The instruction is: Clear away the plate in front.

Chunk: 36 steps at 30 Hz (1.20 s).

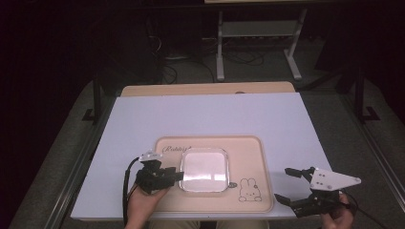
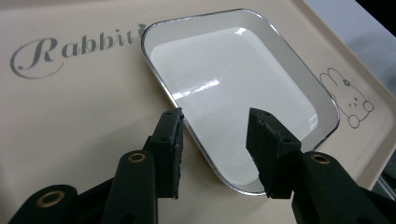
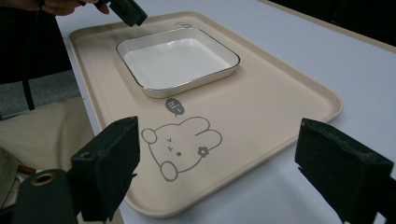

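So the left gripper [image 2: 215, 119] has its jaws parted on either side of the near rim of the white square dish [image 2: 233, 79], not clamped on it, and the dish sits on the beige rabbit tray [image 1: 250, 152]. The right gripper [image 1: 289, 183] hangs wide open and empty off the tray's right edge, above the white table [image 1: 210, 114].

We take tray [image 1: 248, 148] as landmark: lies on table [image 1: 205, 114], toward near edge. Dish [image 1: 205, 170] sits on tray, left of centre. Left gripper [image 1: 179, 175] at dish's left rim; right gripper [image 1: 282, 185] off tray's right corner.
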{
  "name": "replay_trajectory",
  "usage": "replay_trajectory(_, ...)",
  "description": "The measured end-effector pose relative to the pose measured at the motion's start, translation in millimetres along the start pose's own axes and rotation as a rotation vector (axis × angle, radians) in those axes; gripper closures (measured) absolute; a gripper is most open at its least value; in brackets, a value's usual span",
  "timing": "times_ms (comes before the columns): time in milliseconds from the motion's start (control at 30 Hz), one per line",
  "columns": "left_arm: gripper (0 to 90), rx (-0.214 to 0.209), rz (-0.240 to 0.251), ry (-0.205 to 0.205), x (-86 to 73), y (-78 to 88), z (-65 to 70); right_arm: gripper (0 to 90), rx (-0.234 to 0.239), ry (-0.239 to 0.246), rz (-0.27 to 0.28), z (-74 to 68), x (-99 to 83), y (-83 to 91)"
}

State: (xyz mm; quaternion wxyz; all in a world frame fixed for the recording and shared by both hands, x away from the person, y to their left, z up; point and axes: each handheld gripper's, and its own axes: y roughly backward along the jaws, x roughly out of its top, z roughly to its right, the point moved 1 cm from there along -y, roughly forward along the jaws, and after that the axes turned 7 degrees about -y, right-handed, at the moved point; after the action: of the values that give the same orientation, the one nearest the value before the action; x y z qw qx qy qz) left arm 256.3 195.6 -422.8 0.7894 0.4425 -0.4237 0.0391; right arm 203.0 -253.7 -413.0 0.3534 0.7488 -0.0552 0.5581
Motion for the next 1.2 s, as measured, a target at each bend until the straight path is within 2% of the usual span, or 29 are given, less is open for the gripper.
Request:
replay_trajectory(167,53.8,-0.001,0.022,-0.032,0.1,5.5,-3.3,13.1,-0.005,-0.010,-0.005,1.3,-1.1,-0.2)
replay_trajectory(467,50.5,-0.020,0.059,-0.063,-5.9,14.2,-10.4,13.1,-0.014,-0.017,-0.019,1.8,-1.8,-1.6)
replay_trajectory(867,41.1,0.006,0.111,-0.084,-16.4,31.3,-23.6,13.1,-0.031,-0.034,-0.030,4.9,-2.9,-2.9)
replay_trajectory(1100,36.4,0.017,0.140,-0.127,-23.4,42.0,-28.7,13.1,-0.044,-0.043,-0.030,6.1,-3.2,-4.1)
replay_trajectory(1200,35.5,0.016,0.151,-0.132,-25.5,45.3,-30.4,13.1,-0.048,-0.045,-0.030,6.4,-3.2,-4.1)
